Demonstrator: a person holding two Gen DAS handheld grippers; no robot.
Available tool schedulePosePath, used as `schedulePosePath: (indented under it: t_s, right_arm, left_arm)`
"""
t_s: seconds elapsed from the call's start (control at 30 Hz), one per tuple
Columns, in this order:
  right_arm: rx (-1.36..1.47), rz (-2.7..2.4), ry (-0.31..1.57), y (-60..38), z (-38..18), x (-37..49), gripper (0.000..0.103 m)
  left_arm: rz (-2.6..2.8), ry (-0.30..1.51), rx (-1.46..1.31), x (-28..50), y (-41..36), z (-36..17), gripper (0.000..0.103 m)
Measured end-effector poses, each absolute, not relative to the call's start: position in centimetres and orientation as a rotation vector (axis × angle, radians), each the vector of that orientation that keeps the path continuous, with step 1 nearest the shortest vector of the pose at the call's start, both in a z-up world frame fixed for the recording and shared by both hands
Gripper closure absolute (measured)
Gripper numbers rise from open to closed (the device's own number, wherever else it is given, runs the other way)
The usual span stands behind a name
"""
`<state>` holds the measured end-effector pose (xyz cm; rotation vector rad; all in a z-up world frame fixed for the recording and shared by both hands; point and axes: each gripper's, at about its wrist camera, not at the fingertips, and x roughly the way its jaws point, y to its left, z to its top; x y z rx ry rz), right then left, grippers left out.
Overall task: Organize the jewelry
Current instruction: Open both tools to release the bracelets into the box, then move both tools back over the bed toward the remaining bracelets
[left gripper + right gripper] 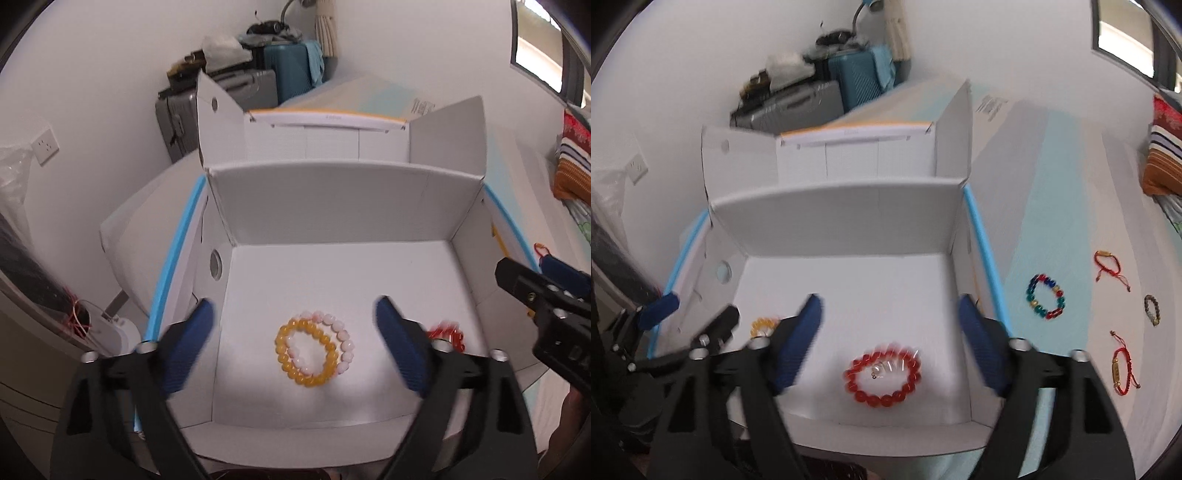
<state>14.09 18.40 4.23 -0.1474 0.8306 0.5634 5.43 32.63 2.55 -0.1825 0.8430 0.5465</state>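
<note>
Both claws, left (293, 338) and right (890, 341), gape empty; red bracelet (882, 376), seemingly elastic, light and slippery: pinch its beads at one side.

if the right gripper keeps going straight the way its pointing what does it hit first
Most likely the red bead bracelet on the white box floor, between the open right gripper fingers; depth is unclear, so it could meet the bare floor just beyond.

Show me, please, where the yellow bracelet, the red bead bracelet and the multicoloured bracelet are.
yellow bracelet (284, 350): left wrist view, left arc of beads.
red bead bracelet (882, 400): right wrist view, bottom beads.
multicoloured bracelet (1032, 295): right wrist view, left beads.
</note>
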Motion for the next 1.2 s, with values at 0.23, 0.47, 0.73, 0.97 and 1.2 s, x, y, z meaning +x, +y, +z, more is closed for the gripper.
schedulePosePath:
  t_s: [0.23,0.47,0.73,0.97,1.2]
  right_arm:
    - [-0.108,0.538,0.761,15.1,6.6,14.4,0.008]
    - [-0.089,0.460,0.733,10.7,8.2,15.9,0.008]
    - [-0.063,0.330,0.728,2.1,10.1,18.8,0.008]
    - [-0.015,0.190,0.756,-7.1,9.9,21.4,0.008]
    - [0.007,0.106,0.807,-13.7,6.3,24.5,0.008]
  left_arm:
    - [0.488,0.801,-0.164,5.9,29.9,3.9,0.006]
    - [0.417,0.786,-0.128,7.6,25.5,4.5,0.006]
    - [0.262,0.763,-0.097,10.7,18.0,5.8,0.006]
    - [0.130,0.751,-0.049,13.8,11.0,6.2,0.006]
    - [0.036,0.778,-0.019,17.0,4.9,3.9,0.006]
